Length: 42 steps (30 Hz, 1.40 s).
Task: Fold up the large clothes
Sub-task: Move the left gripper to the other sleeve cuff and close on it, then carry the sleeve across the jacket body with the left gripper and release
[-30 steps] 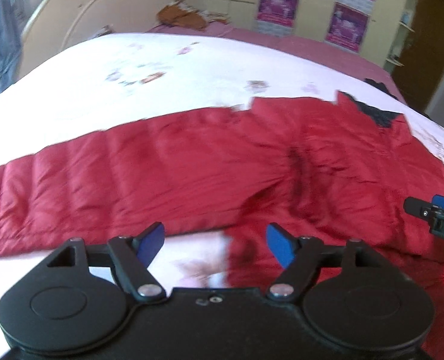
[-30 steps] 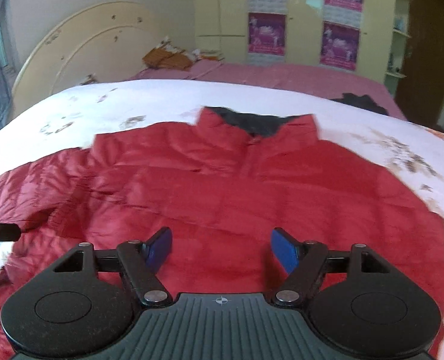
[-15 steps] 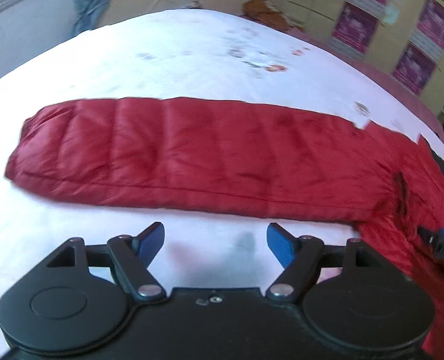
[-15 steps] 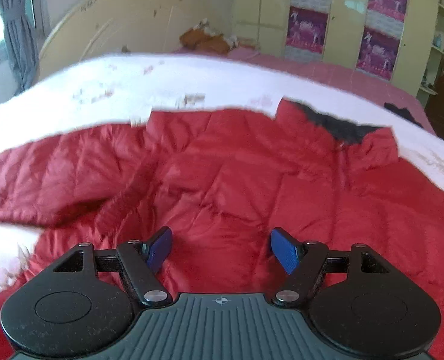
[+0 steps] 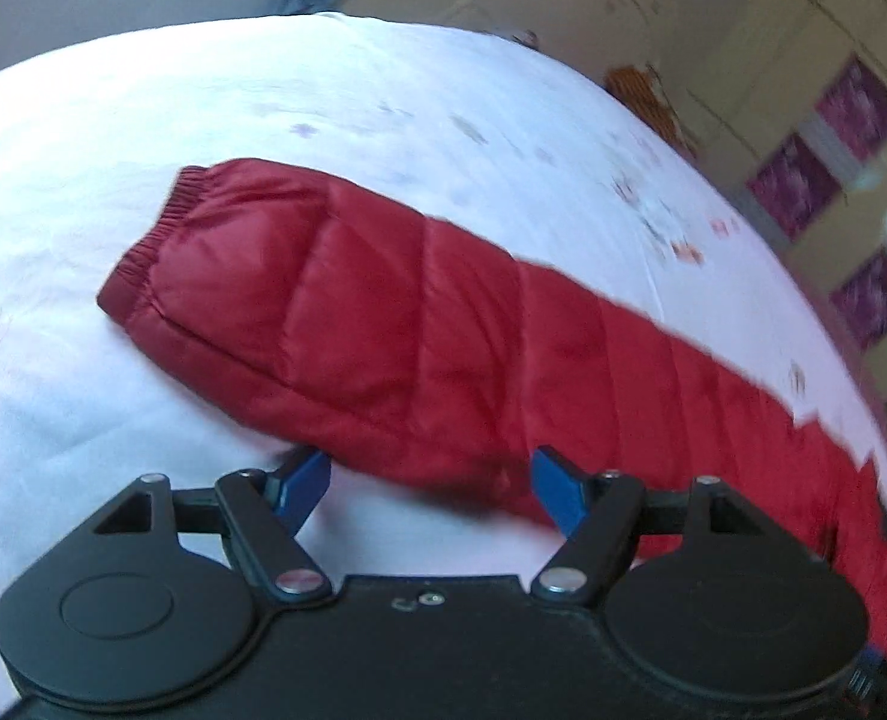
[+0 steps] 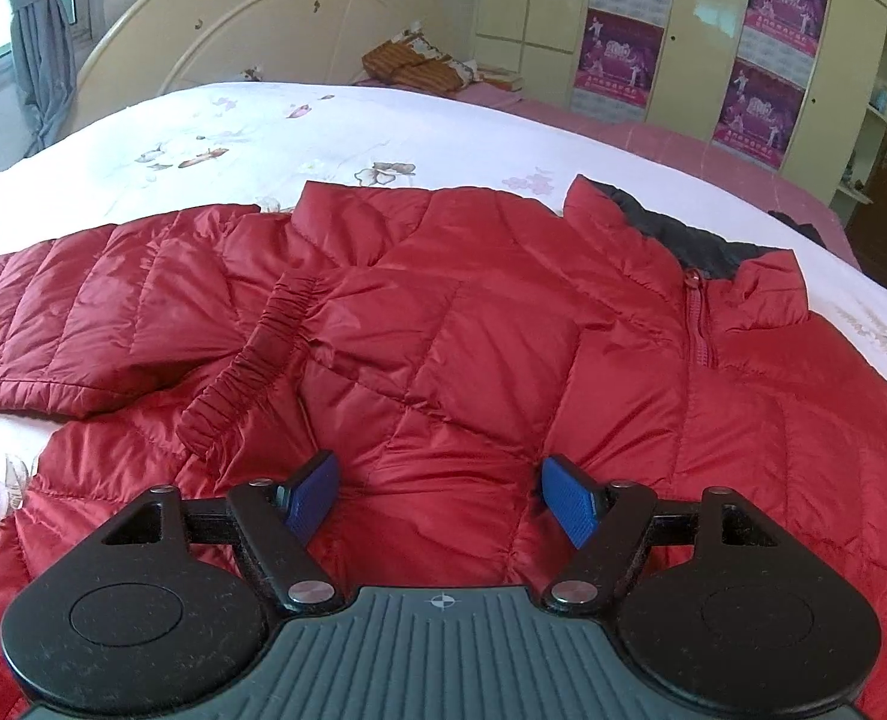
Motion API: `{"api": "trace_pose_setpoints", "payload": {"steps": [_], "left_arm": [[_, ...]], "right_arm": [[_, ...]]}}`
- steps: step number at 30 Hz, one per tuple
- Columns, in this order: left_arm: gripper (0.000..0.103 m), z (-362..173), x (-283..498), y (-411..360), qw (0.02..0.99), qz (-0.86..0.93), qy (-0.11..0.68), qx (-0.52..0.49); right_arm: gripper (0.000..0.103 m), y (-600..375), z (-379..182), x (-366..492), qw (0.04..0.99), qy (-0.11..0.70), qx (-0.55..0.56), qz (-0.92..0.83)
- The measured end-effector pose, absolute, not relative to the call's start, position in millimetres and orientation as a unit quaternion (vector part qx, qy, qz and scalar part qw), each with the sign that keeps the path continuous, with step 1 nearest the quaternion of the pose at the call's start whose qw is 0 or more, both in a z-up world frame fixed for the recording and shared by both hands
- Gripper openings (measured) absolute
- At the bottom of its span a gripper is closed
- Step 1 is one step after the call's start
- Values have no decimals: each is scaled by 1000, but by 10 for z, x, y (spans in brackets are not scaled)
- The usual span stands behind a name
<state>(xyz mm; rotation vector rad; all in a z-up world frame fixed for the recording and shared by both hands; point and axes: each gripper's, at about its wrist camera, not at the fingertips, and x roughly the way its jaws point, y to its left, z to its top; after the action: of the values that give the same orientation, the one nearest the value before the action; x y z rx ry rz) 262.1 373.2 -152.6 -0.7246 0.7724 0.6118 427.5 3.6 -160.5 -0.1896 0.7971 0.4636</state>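
A red quilted jacket (image 6: 503, 348) lies spread on the bed, front up, its dark-lined collar (image 6: 683, 240) at the far right and the zip below it. A gathered elastic edge (image 6: 251, 360) lies on the jacket just left of my right gripper (image 6: 440, 495), which hovers open low over the chest panel. One sleeve (image 6: 53, 312) stretches away to the left. In the left wrist view that sleeve (image 5: 413, 330) runs slantwise, with its elastic cuff (image 5: 143, 258) at the left end. My left gripper (image 5: 431, 480) is open, and the sleeve's near edge sits between its fingers.
The white floral sheet (image 6: 263, 138) covers the bed, with a cream headboard (image 6: 251, 18) behind it. A folded brown cloth (image 6: 413, 63) lies by the headboard on a pink cover (image 6: 653, 138). Wardrobe doors with purple posters (image 6: 623, 54) stand at the back, and a grey curtain (image 6: 41, 60) hangs at the left.
My left gripper has travelled left along the sleeve to near its cuff, rolling as it went. The right gripper shifted left and lower over the jacket front, then held still.
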Motion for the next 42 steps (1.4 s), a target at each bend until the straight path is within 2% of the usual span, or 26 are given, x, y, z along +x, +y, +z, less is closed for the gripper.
{"api": "trace_pose_setpoints", "payload": {"steps": [3,11,14,22,30,36,42], "left_arm": [[67,-1546,2588,3880,815,297,337,-367],[18,-1592,2549,4029,811,333,299,-376],[10,-1564,2556,3998,817,330,293,-371],[7,-1001,2820,3467,889,254,272,-266],[7,-606,3333,2479,939,88,281,-179],[7,-688,3675,1604,942,-27,309,-130],[7,-1097,3890,751,926,-108,359,-53]], "right_arm": [[73,32,-1603,4265,892,383,-91,223],[73,24,-1597,4258,893,382,-89,222],[73,24,-1593,4257,893,382,-88,221],[73,-21,-1523,4267,893,389,-68,216],[73,-270,-1325,4243,901,378,-25,212],[73,-735,-1204,4152,909,377,16,178],[73,-1275,-1159,4012,916,377,40,130]]}}
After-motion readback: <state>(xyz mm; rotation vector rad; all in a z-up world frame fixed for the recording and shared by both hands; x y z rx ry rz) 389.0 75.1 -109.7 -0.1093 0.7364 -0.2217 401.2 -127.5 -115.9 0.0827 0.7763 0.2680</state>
